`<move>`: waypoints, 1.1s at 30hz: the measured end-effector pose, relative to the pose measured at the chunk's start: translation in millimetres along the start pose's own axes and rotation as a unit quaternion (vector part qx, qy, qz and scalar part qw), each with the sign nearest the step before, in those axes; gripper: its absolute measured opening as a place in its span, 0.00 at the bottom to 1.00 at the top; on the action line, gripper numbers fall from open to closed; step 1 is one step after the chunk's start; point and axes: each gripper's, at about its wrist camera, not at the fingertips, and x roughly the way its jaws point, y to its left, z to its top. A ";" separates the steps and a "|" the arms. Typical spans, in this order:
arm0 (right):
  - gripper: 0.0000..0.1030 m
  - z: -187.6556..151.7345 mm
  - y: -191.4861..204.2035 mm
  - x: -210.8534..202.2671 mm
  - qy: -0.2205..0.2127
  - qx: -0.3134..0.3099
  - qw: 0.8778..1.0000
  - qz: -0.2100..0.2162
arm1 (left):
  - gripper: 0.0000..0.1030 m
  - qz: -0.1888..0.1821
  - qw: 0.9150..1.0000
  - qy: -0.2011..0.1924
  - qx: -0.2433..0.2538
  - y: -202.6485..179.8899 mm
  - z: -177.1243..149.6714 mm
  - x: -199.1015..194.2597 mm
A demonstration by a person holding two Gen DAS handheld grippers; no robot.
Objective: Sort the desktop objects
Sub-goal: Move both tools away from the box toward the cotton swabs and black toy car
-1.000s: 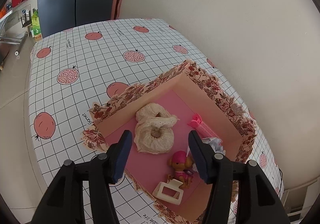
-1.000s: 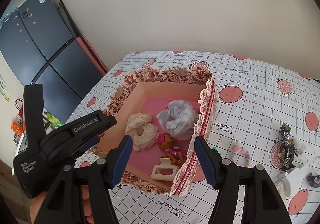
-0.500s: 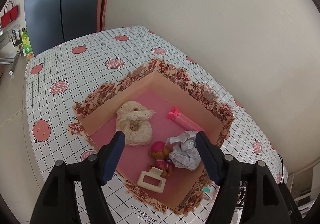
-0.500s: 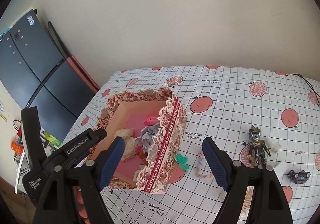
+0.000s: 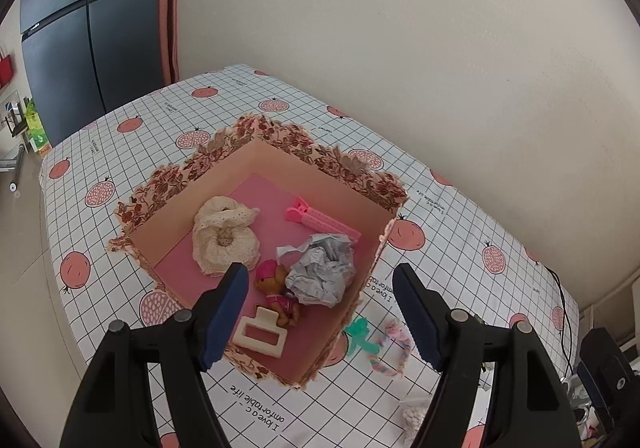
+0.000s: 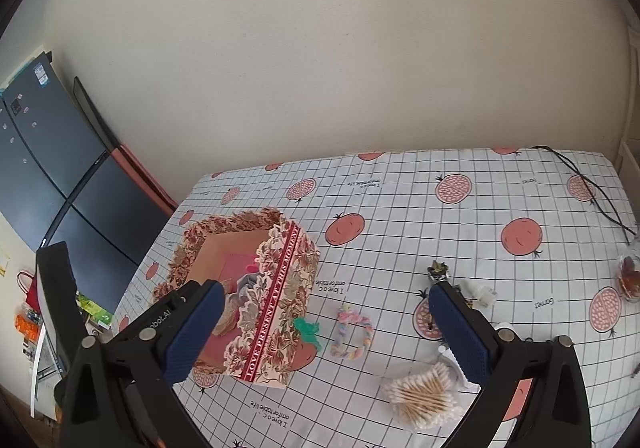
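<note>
A floral cardboard box (image 5: pixel 280 151) (image 6: pixel 276 312) stands on the table. Inside lie a cream lace scrunchie (image 5: pixel 224 236), a pink clip (image 5: pixel 320 221), crumpled grey paper (image 5: pixel 320 272), a small dog toy (image 5: pixel 276 292) and a white hair claw (image 5: pixel 260 334). Beside the box lie a green item (image 6: pixel 308 330), a pastel rope ring (image 6: pixel 352 334), a bag of cotton swabs (image 6: pixel 420 396) and a dark figurine (image 6: pixel 438 272). My left gripper (image 5: pixel 320 316) is open and empty above the box's near corner. My right gripper (image 6: pixel 328 332) is open and empty above the loose items.
The table has a checked cloth with pomegranate prints (image 6: pixel 440 207). A wall runs along its far side. A dark fridge (image 6: pixel 44 175) stands at the left. A black cable (image 6: pixel 588 183) and small items (image 6: pixel 628 276) lie at the right edge.
Both grippers have pulled up and back from the box. The right one has swung right, so the loose items beside the box now show. Crumpled paper now lies in the box.
</note>
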 end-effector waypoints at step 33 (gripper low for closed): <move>1.00 -1.7 -126.8 -59.0 -0.021 0.085 0.992 -0.094 | 0.73 -0.054 0.985 0.051 0.154 -132.7 -94.9 -3.7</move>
